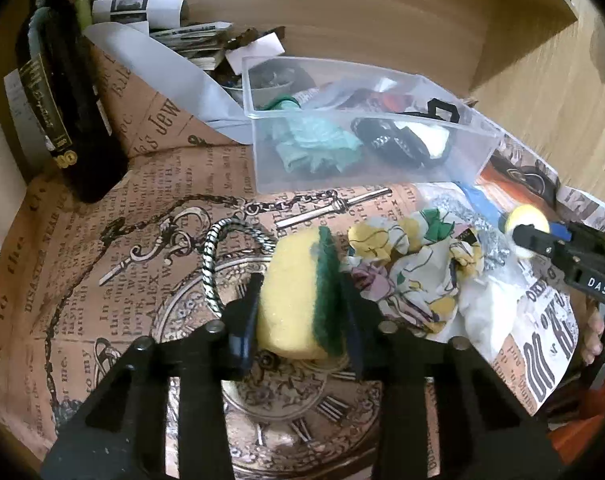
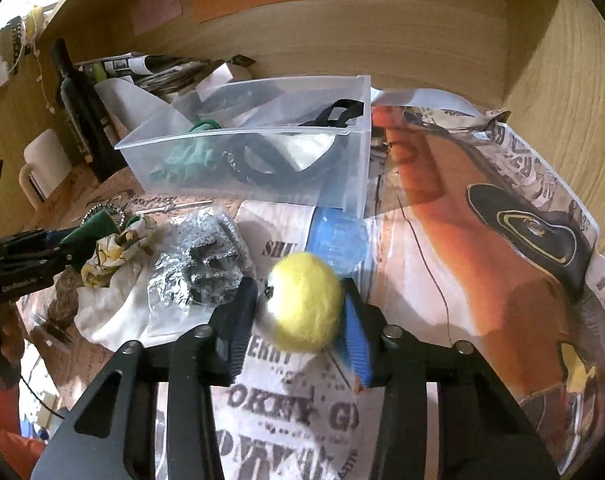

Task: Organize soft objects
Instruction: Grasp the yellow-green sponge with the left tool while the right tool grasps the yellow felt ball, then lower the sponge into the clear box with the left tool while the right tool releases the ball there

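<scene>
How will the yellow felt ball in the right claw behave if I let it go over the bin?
The ball looks fuzzy and light, so it should drop softly. Being round, it may roll unless it lands among the cloth things in the clear bin. The right claw barely dents it.

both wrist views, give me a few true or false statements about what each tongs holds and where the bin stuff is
1. The left tongs grip a yellow and green sponge. True.
2. The right tongs are empty. False: they hold a yellow felt ball.
3. The clear plastic bin already holds a green cloth. True.
4. The floral cloth lies inside the bin. False: it lies on the printed paper outside it.
</scene>
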`<state>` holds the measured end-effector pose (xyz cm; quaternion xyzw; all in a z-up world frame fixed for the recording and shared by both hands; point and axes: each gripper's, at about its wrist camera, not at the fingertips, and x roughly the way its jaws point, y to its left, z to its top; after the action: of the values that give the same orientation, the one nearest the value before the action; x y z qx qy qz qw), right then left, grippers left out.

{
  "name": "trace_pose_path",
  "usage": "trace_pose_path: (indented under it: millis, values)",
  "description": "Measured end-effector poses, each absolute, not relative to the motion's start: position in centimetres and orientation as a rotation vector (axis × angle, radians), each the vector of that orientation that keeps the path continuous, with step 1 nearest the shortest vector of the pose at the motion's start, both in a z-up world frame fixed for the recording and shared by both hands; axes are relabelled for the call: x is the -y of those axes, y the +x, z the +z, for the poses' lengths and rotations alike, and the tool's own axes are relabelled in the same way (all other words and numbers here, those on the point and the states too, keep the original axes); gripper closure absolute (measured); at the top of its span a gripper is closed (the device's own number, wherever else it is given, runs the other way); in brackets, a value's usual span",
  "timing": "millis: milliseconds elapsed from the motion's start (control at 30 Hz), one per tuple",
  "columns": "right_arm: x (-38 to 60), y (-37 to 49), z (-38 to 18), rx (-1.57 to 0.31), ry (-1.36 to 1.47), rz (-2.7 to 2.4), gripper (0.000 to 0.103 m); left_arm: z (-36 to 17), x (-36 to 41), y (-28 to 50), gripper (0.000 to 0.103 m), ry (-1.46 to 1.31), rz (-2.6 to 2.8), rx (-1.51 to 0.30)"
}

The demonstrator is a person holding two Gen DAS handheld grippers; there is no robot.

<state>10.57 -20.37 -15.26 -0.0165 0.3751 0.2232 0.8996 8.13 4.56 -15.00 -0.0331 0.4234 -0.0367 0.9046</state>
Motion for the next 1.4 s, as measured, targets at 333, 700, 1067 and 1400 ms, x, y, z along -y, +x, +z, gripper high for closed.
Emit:
trace_pose_path:
  millis: [333,700,1067,1400]
  values:
    - [20.4,10.6,-12.8,-0.685,-0.036,0.464,0.066,-12.4,-5.4,7.9,0.072,-0.087,-0.055,-0.79]
    - [19.4,11.6,-8.5,-0.529,-0.043,0.478,0.066,-8.2,-5.3,10.6,0.072,-0.056,-0.032,-0.661]
    - [16.9,14.9,-5.6,-0.433,-0.124,0.505,0.066,-6.1,-4.2,15.5,0.072,-0.031,-0.04,-0.627]
    - [14.2,19.6,-8.1,-0.55,-0.141,0.534,0.066,-8.7,-3.1,20.1,0.072,-0.032,-0.077,-0.744]
